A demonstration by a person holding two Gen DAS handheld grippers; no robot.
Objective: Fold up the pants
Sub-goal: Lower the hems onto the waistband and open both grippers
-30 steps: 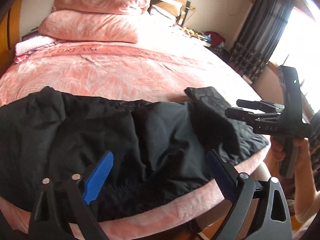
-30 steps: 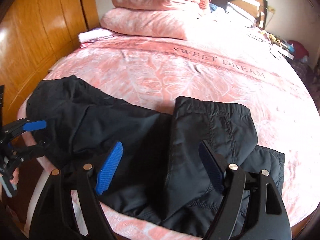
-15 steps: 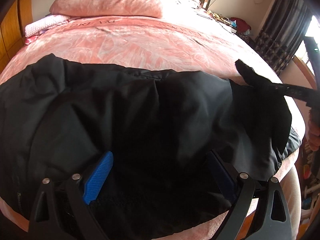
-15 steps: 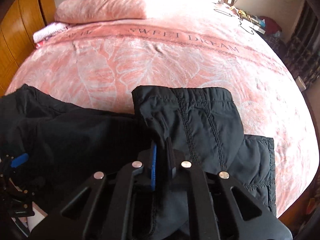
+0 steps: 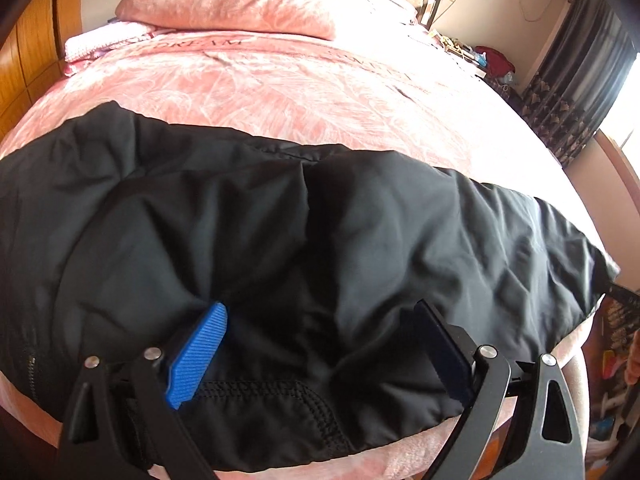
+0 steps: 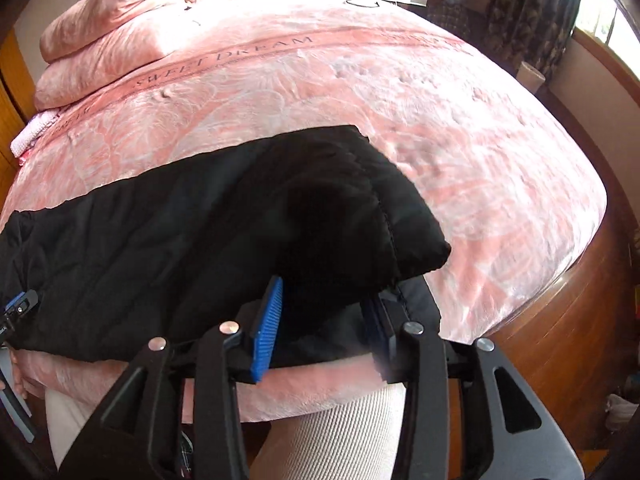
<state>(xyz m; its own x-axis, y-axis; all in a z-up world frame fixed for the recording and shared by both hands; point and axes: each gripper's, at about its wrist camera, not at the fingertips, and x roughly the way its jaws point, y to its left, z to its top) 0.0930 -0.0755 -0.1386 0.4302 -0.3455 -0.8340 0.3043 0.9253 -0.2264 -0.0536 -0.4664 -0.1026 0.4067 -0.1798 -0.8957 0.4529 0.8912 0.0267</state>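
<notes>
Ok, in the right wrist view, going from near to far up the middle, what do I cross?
Right gripper, jaws apart around a fold of the black pants → bare pink blanket → its "SWEET DREAM" lettering → stacked pink pillows at the head of the bed.

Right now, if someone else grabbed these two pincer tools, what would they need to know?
Left gripper: open, fingers spread over the black padded pants, gripping nothing.
Right gripper: open, its fingers either side of the folded-over end of the pants; no clear grip.
The pants lie across the near edge of the pink patterned bedspread.
Done: one end turned over.
Left: smooth the fabric, finish the remaining folds.
</notes>
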